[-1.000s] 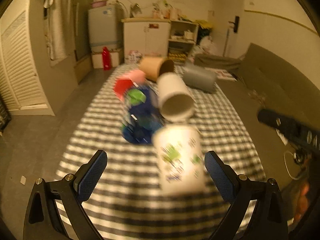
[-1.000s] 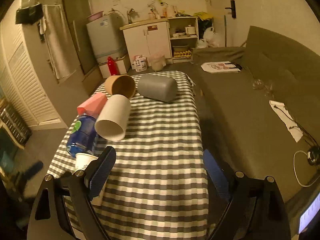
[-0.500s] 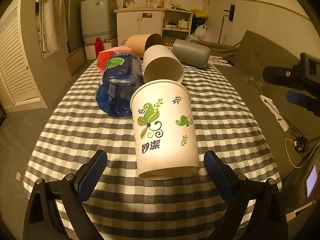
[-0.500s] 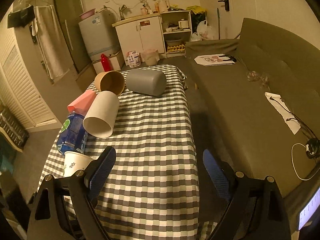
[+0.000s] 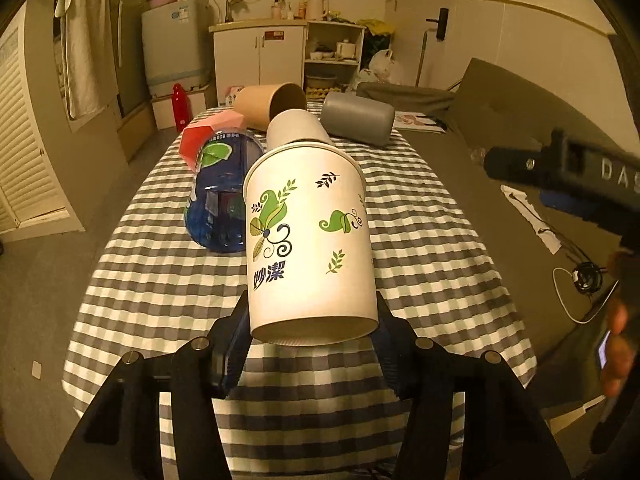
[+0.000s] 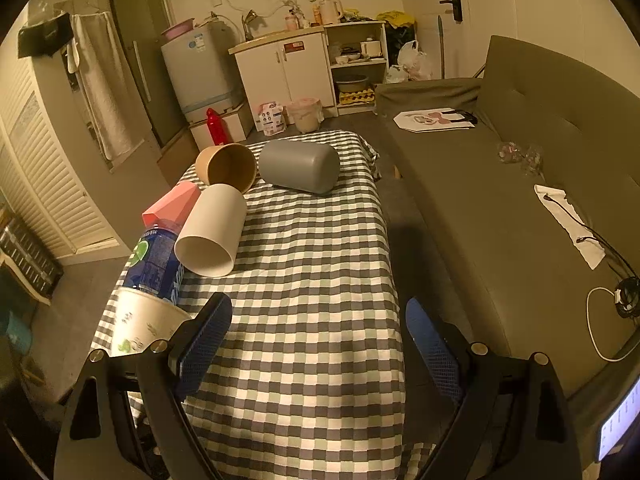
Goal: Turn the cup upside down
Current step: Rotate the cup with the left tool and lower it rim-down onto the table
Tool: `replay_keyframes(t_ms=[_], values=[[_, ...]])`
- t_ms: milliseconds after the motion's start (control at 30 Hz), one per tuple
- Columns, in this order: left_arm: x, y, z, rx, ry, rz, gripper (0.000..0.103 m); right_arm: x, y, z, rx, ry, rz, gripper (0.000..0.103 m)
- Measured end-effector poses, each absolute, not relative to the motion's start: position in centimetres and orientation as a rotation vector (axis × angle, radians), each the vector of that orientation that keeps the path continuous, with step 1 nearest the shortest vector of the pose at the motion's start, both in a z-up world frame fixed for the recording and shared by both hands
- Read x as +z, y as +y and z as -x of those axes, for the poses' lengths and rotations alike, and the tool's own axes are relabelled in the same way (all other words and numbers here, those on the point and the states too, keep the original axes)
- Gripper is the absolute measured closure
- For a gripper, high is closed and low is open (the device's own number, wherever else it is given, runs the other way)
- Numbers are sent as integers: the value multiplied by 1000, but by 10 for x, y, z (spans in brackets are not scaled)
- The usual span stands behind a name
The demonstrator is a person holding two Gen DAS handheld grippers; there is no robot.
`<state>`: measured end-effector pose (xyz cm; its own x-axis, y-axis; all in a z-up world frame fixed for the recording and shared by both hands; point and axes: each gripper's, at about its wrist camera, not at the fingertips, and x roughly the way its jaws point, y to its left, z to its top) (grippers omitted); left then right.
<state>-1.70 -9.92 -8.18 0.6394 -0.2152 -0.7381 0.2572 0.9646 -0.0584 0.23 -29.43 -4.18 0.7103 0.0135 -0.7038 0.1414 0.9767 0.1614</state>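
A white paper cup (image 5: 310, 240), printed with green leaves and dark blue characters, is clamped near its base between the fingers (image 5: 236, 338) of the left gripper (image 5: 312, 344), rim pointing away from the camera, over the near end of the checked table (image 5: 424, 248). The right gripper (image 6: 318, 334) is held with fingers wide apart and nothing between them, above the same table. Behind the cup lie a blue bottle (image 5: 218, 200), a plain white cup (image 5: 296, 130), a brown cup (image 5: 270, 106) and a grey cylinder (image 5: 358, 118).
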Motion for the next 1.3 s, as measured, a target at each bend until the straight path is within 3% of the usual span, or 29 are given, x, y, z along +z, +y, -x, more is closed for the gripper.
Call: replay_keyframes(t_ms=[233, 667, 900, 1300], values=[[-72, -96, 25, -300, 928, -94, 47, -36, -292, -6, -57, 775, -242, 14], [-56, -93, 23, -398, 1406, -342, 47, -37, -298, -16, -41, 785, -323, 14], [-57, -121, 2, -409, 1372, -473, 47, -31, -308, -12, -37, 767, -371, 14], [-67, -139, -40, -386, 1501, -521, 47, -24, -334, -6, -66, 745, -447, 14]])
